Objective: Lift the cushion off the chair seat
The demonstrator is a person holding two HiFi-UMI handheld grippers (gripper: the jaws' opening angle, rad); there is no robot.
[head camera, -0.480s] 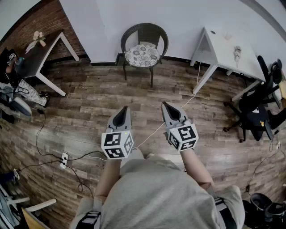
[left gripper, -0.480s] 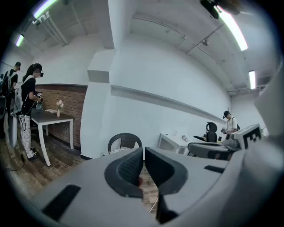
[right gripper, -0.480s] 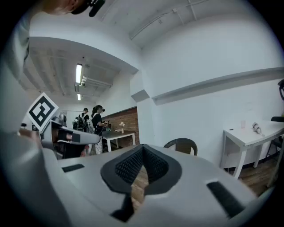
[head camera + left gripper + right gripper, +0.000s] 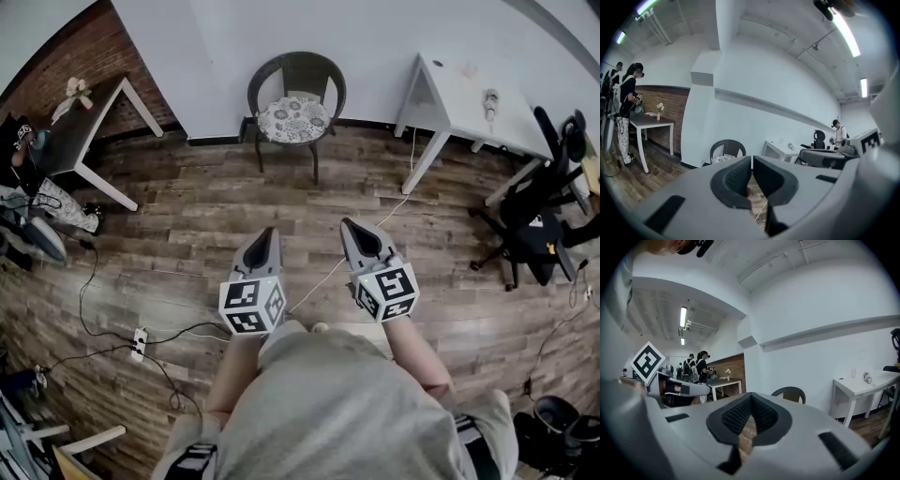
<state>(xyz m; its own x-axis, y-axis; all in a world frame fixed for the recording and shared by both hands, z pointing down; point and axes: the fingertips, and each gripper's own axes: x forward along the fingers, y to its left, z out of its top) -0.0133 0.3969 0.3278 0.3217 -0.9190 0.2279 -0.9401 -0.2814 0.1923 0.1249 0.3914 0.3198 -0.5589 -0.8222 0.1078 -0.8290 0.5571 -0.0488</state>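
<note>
Very little has changed in the last half second. In the head view the chair [image 4: 298, 70] sits a shade higher and further left at the top centre of the frame than it did, and the white desk [image 4: 469, 103] at the upper right has slid the same way. Both claws have dropped slightly toward the bottom of the frame. That looks like a small shift of the head and body, not a real approach.

The flowered cushion [image 4: 293, 119] lies flat on the chair seat at the top centre, untouched. A wide stretch of wooden floor [image 4: 187, 216] separates it from both claws.

The left claw [image 4: 265, 236] is held out low in the centre left, its pads together with only a thin slit between them and nothing in it. The right claw [image 4: 349, 225], just beside it toward the centre right, also has its tips meeting and is empty.

For the task, I judge that the lift has not begun. The person must first walk up to the chair, and then the claws must part before they can take the cushion's edge
</note>
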